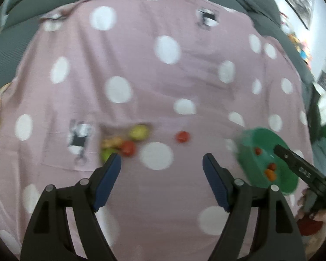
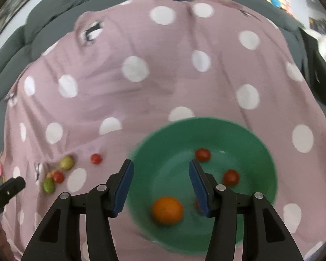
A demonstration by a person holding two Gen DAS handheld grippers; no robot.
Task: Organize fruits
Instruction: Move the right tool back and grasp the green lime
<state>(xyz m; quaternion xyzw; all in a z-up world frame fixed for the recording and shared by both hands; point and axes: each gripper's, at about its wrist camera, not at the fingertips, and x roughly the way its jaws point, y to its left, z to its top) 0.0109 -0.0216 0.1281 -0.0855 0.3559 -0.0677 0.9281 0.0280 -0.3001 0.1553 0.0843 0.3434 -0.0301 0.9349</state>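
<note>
Both blurred by motion: left gripper [image 1: 162, 163] spread wide and empty above the dotted pink cloth [image 1: 141, 65], near a smeared fruit pile [image 1: 123, 141] with a lone red tomato [image 1: 182, 136] apart. Right gripper [image 2: 159, 169] likewise spread and empty over the green bowl [image 2: 260, 148], holding an orange [image 2: 167, 210] and red tomatoes [image 2: 203, 154], one half hidden behind a finger.

One green bowl [image 2: 260, 143] sits on the polka-dot cloth [image 2: 163, 87]. Inside it lie one orange [image 2: 167, 210] and two clearly visible red tomatoes [image 2: 203, 154] [image 2: 231, 177]; a third reddish shape behind the gripper finger is too hidden to count. Outside the bowl, on the cloth, there are two green fruits [image 2: 66, 162] [image 2: 49, 185] and two red tomatoes [image 2: 96, 158] [image 2: 58, 176], plus one blurred yellowish item in the cluster that cannot be identified.
</note>
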